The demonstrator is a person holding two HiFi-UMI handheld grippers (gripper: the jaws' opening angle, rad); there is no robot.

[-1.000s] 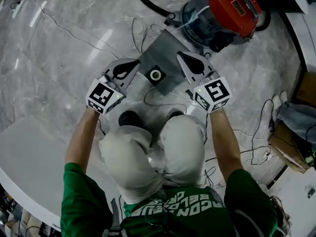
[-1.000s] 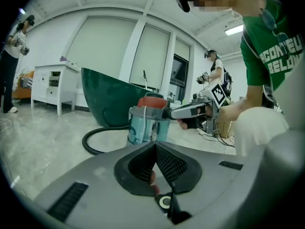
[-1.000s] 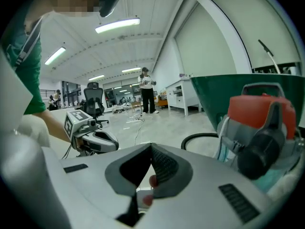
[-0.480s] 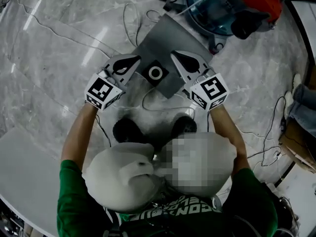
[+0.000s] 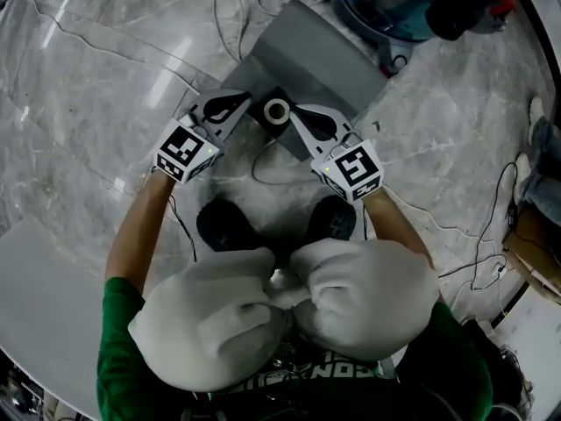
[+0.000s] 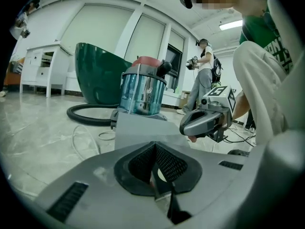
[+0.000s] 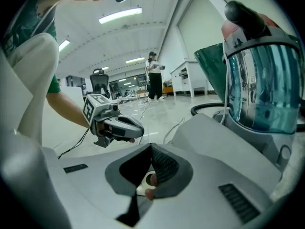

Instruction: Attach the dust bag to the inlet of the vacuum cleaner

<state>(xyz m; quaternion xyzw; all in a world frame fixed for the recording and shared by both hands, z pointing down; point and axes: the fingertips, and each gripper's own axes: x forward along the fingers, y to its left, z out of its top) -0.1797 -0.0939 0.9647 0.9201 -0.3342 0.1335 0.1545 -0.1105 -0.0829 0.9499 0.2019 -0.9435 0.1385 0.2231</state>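
Observation:
The grey dust bag (image 5: 311, 60) lies flat on the marble floor, its dark collar with a white ring (image 5: 276, 110) at the near end. The vacuum cleaner (image 5: 394, 3), with a clear blue canister, stands just beyond it. My left gripper (image 5: 244, 101) is shut and sits just left of the ring. My right gripper (image 5: 296, 110) is shut too, just right of the ring. Neither holds anything. The left gripper view shows the bag (image 6: 138, 130) and vacuum (image 6: 142, 92) ahead. In the right gripper view the ring (image 7: 148, 179) shows below my shut tips.
Thin cables (image 5: 230, 24) loop over the floor beside the bag. The black hose (image 6: 86, 116) curls left of the vacuum. My shoes (image 5: 226, 224) stand close behind the grippers. A white table edge (image 5: 39, 279) is at lower left. Another person (image 6: 205, 78) stands far off.
Both grippers have sunk toward the floor and closed in on the bag's ring from either side. My head has dropped lower, so the vacuum slid toward the top edge.

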